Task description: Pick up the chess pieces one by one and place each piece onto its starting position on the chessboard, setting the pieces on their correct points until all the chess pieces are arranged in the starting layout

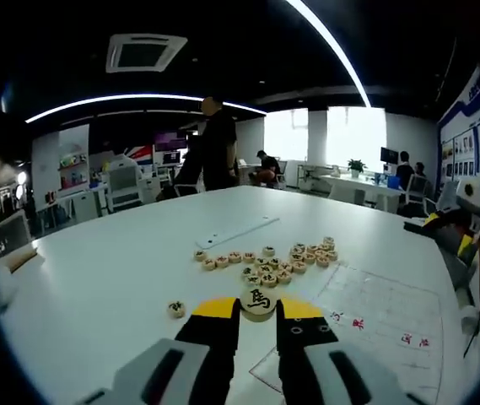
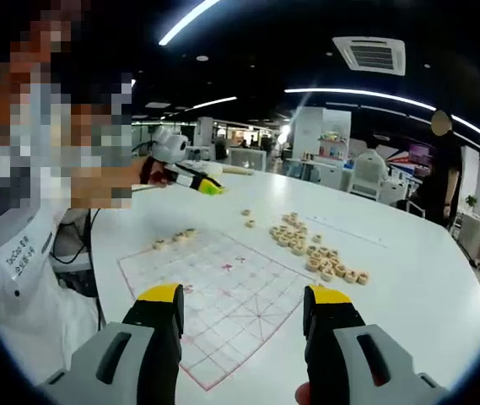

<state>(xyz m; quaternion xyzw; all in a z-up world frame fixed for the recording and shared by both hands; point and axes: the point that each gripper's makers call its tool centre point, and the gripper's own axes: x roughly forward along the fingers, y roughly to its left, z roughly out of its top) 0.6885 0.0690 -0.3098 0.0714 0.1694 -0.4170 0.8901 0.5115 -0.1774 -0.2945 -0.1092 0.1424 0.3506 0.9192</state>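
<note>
A round wooden chess piece (image 1: 259, 302), marked with a black character, is held between the yellow-tipped jaws of the left gripper (image 1: 259, 310), which are closed narrowly on its edges so that its flat face is turned toward the camera. The chessboard (image 2: 223, 297), a thin white sheet printed with red lines, is taken as the landmark. In the left gripper view its near corner (image 1: 374, 316) lies just beyond and to the right of the held piece, so the coming move is judged to run forward and rightward from the left gripper onto the grid.

The pile of loose pieces (image 1: 265, 261) is spread on the white table (image 1: 113, 270) beyond the board's far edge, and a single piece (image 1: 176, 309) lies apart from it, off the board to the left. In the right gripper view a few pieces (image 2: 175, 239) are seen already lined along one board edge, with the pile (image 2: 315, 250) past the opposite side.

The right gripper (image 2: 246, 314) is held with its jaws wide and empty, directly over the board. It is nearer the board's middle, but the piece is carried by the left one. Most pieces are judged yet unplaced.
</note>
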